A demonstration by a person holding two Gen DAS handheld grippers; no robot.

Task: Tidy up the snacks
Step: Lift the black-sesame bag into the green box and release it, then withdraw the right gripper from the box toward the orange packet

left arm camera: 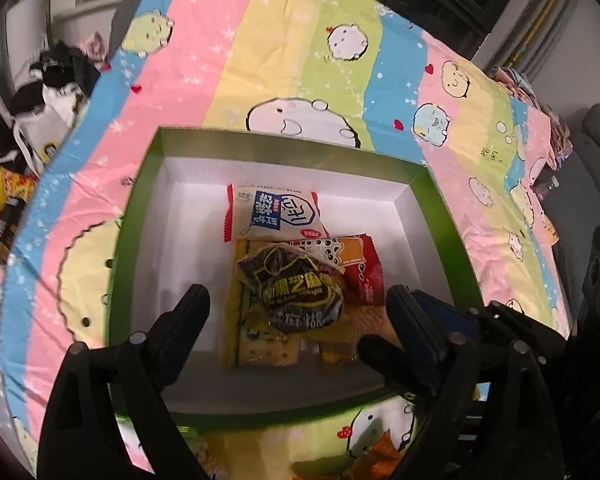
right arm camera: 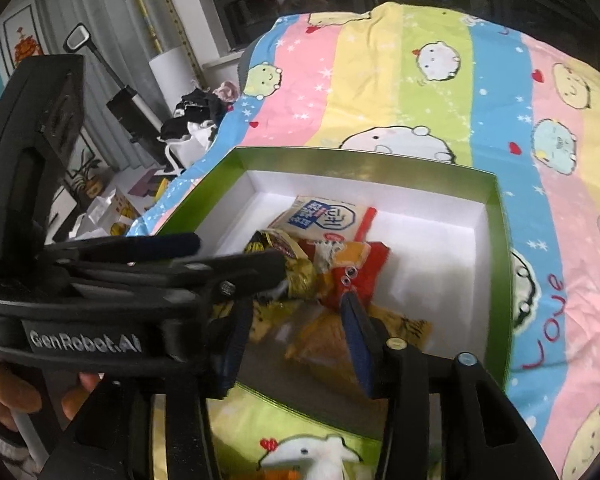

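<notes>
Nearest the left wrist lens, the left gripper (left arm camera: 296, 300) hangs spread wide above the near half of the box (left arm camera: 134, 216), its jaws apart with nothing between them. In the right wrist view this same gripper lies across the frame from 9 o'clock, its tips over the snack pile.

The green box with a white inside sits on a striped cartoon bedspread (left arm camera: 204, 56) covering the bed. Inside it, toward 12 o'clock, lies a white packet (left arm camera: 274, 210) with blue lettering and red ends. Just below it a dark sesame packet (left arm camera: 294, 288) rests on top of a yellow cracker pack (left arm camera: 246, 336), and a red packet (left arm camera: 360, 276) touches the sesame packet at its 2 o'clock side.

The right gripper (right arm camera: 296, 334) hovers over the box's near edge, jaws spread and holding nothing, blue pads (right arm camera: 356, 340) facing inward. Beneath it lie orange and yellow wrappers (right arm camera: 324, 340), blurred.

At 7 o'clock in the right wrist view, a hand (right arm camera: 4, 396) holds the left gripper's handle.
</notes>
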